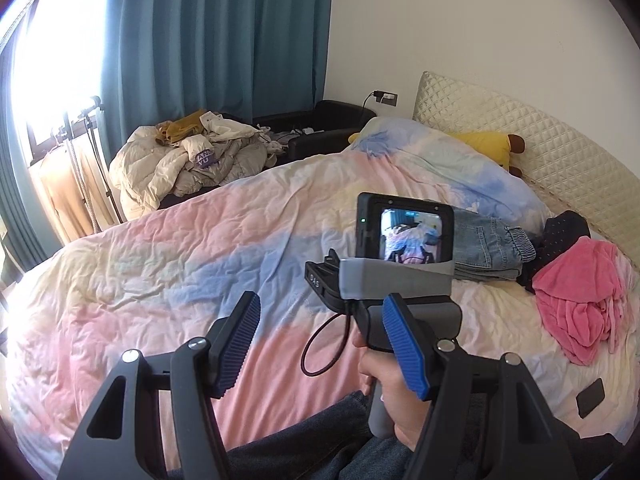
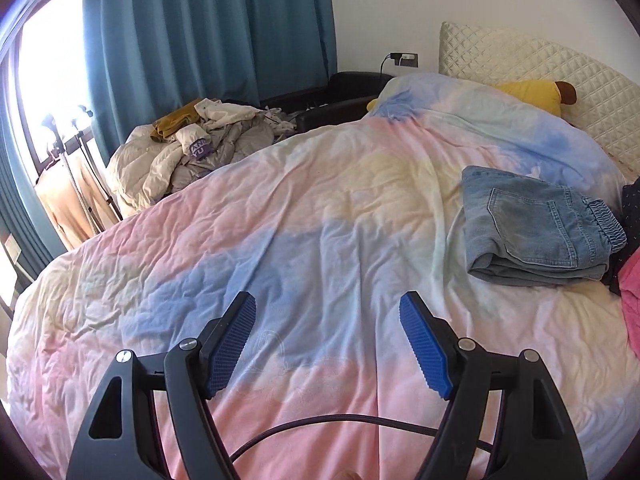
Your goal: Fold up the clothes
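Duvet is soft wrinkly cotton-looking cloth, matt. Jeans are faded denim with visible stitching. Pink top looks fuzzy, like terry. Headboard is quilted with a slight sheen. Gripper pads are ribbed blue rubbery stuff on matt black plastic, with shiny metal pins. Curtain is smooth heavy cloth.

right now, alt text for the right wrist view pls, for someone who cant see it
The open right gripper hovers empty over a wrinkled pastel bedspread in pink, blue and yellow. Folded jeans lie on the bed to the right, with a pink garment at the frame edge. Behind are teal curtains and a heap of pale bedding.
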The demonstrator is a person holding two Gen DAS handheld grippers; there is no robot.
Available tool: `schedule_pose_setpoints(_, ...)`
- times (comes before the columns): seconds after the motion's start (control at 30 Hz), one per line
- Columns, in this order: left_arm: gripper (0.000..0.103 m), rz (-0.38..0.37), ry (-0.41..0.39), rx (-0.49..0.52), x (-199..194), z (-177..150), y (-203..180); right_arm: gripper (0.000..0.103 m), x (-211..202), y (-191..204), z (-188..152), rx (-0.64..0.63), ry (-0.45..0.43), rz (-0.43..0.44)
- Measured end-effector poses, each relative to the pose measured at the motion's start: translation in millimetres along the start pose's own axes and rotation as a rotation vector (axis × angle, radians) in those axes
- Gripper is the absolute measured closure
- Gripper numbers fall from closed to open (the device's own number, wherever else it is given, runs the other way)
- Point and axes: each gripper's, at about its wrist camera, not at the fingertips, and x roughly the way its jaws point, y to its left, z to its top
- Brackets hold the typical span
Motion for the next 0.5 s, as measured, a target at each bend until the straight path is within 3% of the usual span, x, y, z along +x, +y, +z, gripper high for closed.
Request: schedule_pose_setpoints(0.5,0.037,0.086,0.045,0.000,19.8,-20.9,-74.1,0.027,15.6,-0.8,-33.4,-0.130,0.015,-0.045)
